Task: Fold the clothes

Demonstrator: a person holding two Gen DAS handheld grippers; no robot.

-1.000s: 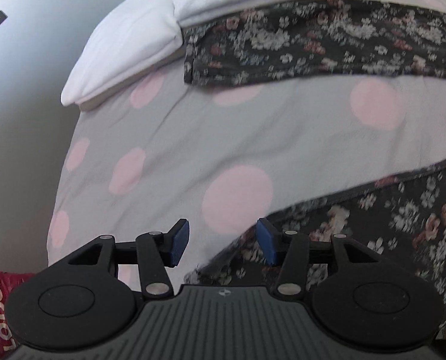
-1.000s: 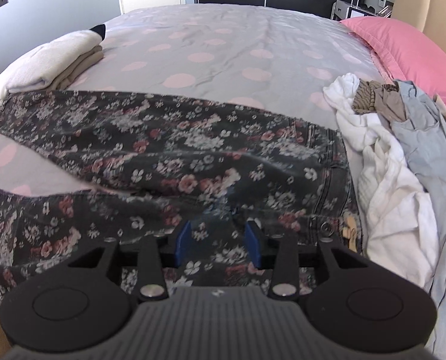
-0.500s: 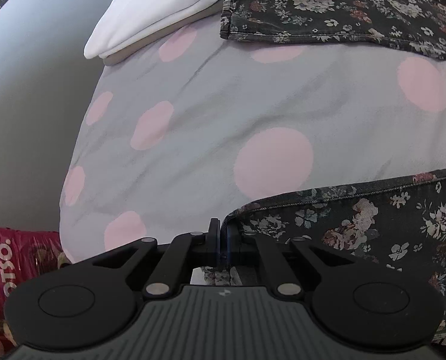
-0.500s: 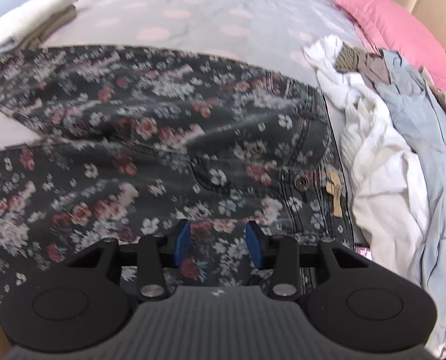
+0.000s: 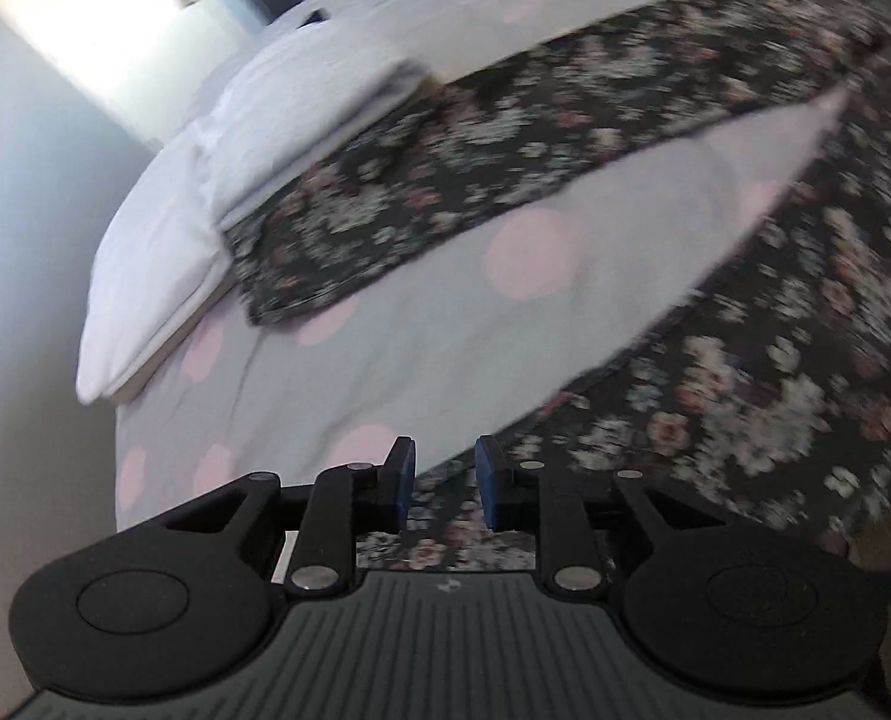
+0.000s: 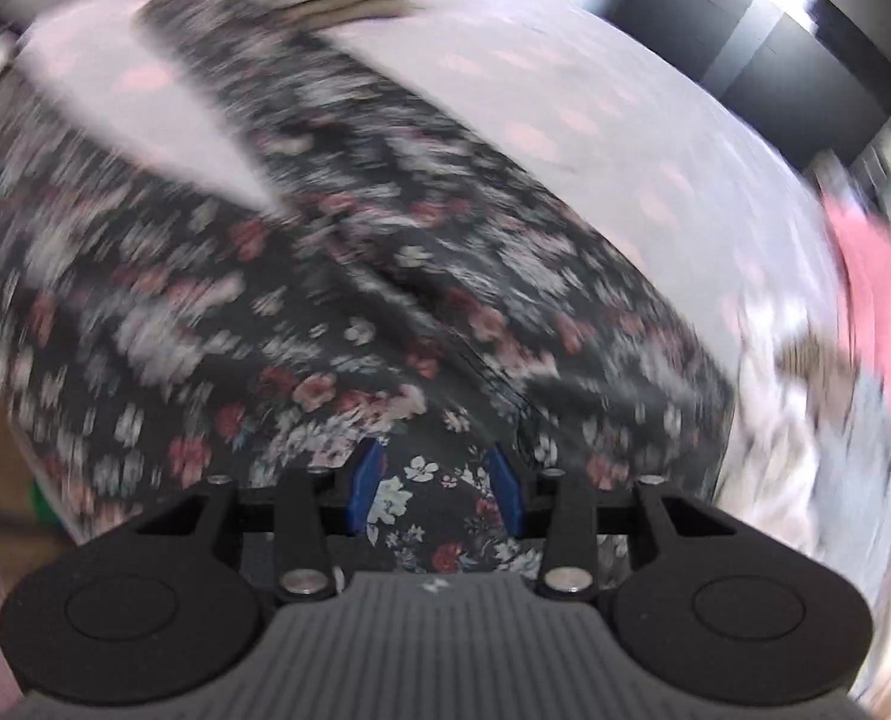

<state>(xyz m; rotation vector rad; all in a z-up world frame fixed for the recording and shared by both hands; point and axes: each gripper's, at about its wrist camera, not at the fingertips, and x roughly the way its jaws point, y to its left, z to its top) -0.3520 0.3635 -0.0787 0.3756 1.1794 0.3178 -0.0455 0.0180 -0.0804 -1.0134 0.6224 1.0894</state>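
Left gripper, right gripper agape over floral trousers.

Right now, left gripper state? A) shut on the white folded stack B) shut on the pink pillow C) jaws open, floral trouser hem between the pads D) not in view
C: the left gripper shows a clear gap between its blue pads, and the hem of the floral trousers lies in that gap on the polka-dot bedspread.
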